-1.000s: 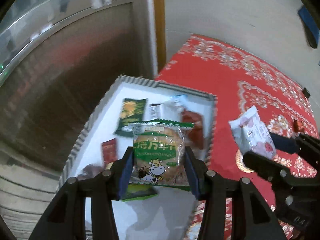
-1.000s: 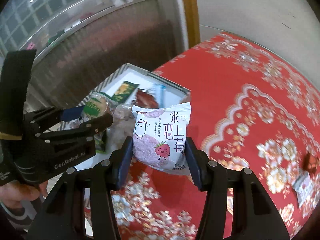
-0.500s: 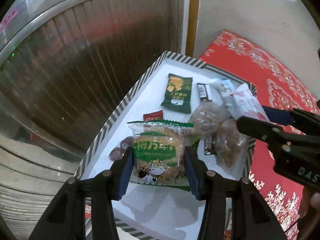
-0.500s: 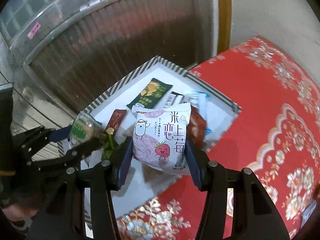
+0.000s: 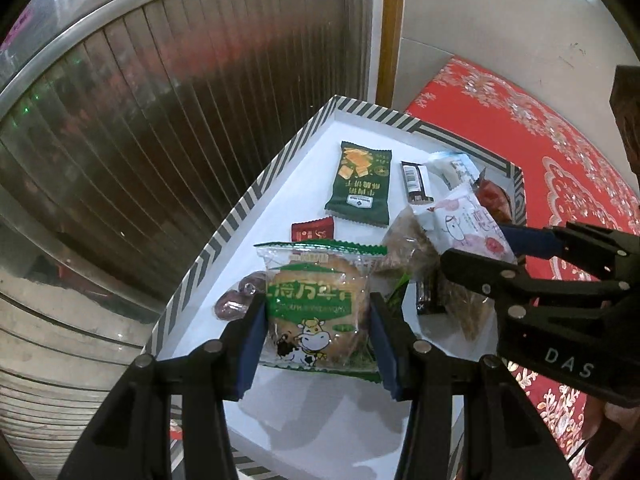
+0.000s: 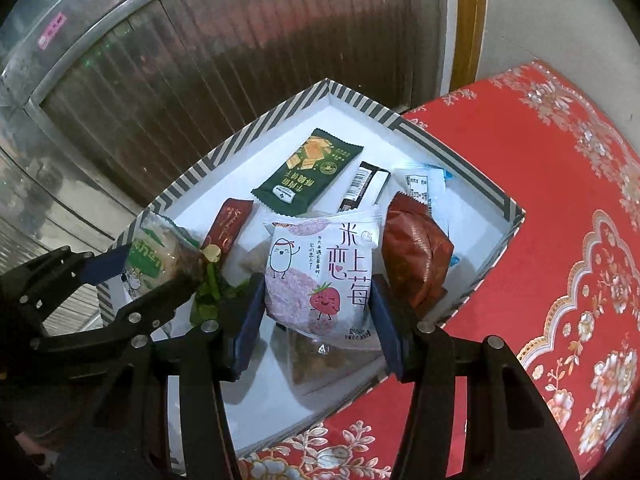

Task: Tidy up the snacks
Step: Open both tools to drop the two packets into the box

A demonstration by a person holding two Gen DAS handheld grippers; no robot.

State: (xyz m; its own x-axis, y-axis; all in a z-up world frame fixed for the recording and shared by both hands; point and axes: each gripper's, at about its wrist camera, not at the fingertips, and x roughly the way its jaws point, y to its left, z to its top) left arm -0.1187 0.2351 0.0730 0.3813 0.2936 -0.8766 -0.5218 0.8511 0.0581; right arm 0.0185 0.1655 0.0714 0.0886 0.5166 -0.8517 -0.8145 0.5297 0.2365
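Two snack packets are each held above a striped-rim box. From the left wrist view, the left gripper has its jaws closed on the sides of a green cow-print cake packet, held upright over the near left part of the white-floored box. Inside the box lie a dark green cracker packet, a small red sachet and a black bar. The right gripper reaches in from the right, its jaws pinching a white strawberry packet over the box's right side. A red patterned cloth covers the counter beside the box.

From the right wrist view, the right gripper shows its jaws clamped on both sides of the white strawberry packet, upright above the box near its middle. A dark red packet lies just right of it, the dark green cracker packet beyond. The left gripper holds the green cow-print cake packet over the box's left edge.
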